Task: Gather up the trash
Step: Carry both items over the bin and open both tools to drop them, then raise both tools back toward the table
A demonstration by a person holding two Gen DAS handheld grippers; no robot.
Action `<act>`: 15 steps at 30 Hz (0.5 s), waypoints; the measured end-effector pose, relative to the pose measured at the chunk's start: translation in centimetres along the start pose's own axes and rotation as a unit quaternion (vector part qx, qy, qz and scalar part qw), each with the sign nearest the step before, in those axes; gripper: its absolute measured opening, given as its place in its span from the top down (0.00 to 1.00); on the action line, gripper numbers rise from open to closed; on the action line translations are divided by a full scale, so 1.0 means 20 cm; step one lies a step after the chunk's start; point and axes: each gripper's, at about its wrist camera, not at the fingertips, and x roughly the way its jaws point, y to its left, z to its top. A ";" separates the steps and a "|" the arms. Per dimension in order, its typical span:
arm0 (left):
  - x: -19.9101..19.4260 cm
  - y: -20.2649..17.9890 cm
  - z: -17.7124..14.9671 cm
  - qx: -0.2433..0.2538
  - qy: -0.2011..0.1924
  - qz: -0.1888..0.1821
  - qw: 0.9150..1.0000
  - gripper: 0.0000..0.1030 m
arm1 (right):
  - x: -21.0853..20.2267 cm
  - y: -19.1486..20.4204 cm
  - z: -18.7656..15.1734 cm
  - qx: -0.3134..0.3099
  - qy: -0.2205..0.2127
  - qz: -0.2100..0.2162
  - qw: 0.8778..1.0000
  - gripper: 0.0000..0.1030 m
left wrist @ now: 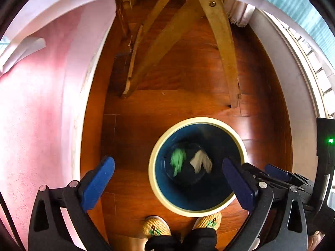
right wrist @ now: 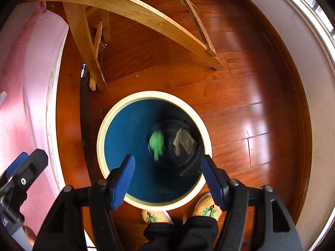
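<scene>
Looking almost straight down over a round bin with a cream rim and deep blue inner wall (left wrist: 151, 179), standing on a glossy reddish-brown wooden plank floor (left wrist: 167, 104). At the bin's dark bottom, two pieces of trash side by side and blurred: a crumpled bright green scrap (left wrist: 178, 162) on the left, a pale beige crumpled paper wad (left wrist: 201, 161) on the right, slightly apart.

Left claw (left wrist: 168, 179) spread wide, blue pads (left wrist: 98, 182) well apart, nothing between them; poised above the bin's left rim. Right claw (right wrist: 167, 179) also open, though less widely, blue pads (right wrist: 123, 184) empty, poised above the bin's near edge. Both claws just beside each other.

Near the bin's lower rim, two woven tan slippers with green motifs (right wrist: 207, 208) and black trouser cuffs (right wrist: 184, 232). Beyond the bin, light wooden curved chair legs (right wrist: 134, 14); at left, pink bedding (left wrist: 31, 104).
</scene>
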 end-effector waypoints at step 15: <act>-0.71 0.12 0.10 -0.046 -0.035 0.021 0.998 0.01 | -0.65 0.10 -0.13 -0.009 -0.014 0.014 1.000 0.36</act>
